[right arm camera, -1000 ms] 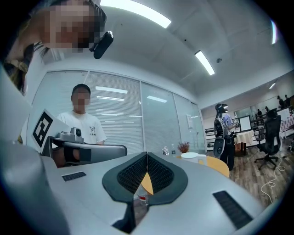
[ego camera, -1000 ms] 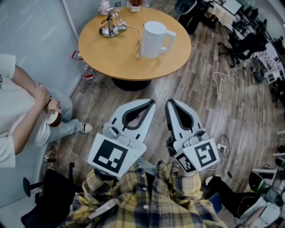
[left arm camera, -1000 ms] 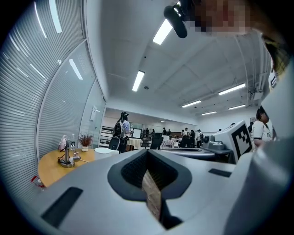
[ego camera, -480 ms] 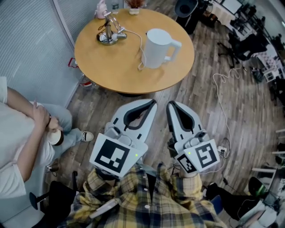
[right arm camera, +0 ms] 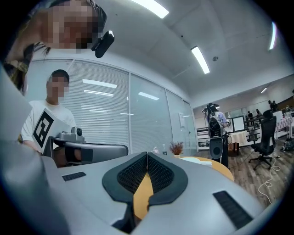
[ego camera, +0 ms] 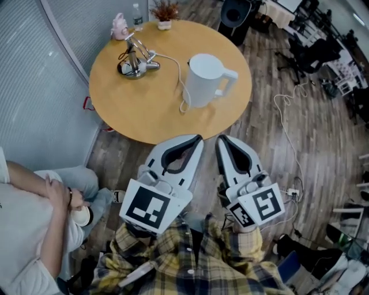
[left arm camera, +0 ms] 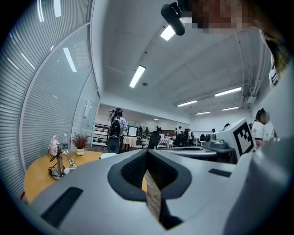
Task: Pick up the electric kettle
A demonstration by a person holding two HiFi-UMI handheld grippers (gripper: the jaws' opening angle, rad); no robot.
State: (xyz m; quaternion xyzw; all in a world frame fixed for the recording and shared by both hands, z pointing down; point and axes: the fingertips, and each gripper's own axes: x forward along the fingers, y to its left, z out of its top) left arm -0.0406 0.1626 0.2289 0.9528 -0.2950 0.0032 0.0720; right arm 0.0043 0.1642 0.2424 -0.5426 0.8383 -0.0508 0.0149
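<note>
left gripper (ego camera: pixel 199 137): fingers clenched, empty; right gripper (ego camera: pixel 219 139): fingers clenched, empty; electric kettle (ego camera: pixel 203 83): upright on table (ego camera: pixel 138 112), untouched

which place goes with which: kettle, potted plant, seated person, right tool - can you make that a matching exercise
Things:
1 kettle
2 potted plant
3 seated person
4 right tool

Places:
A far edge of the table
B lower left, beside the glass wall
C right half of the table, handle pointing right
D bottom centre, shut, pointing at the table's near edge

Pairs: 1-C, 2-A, 3-B, 4-D
</note>
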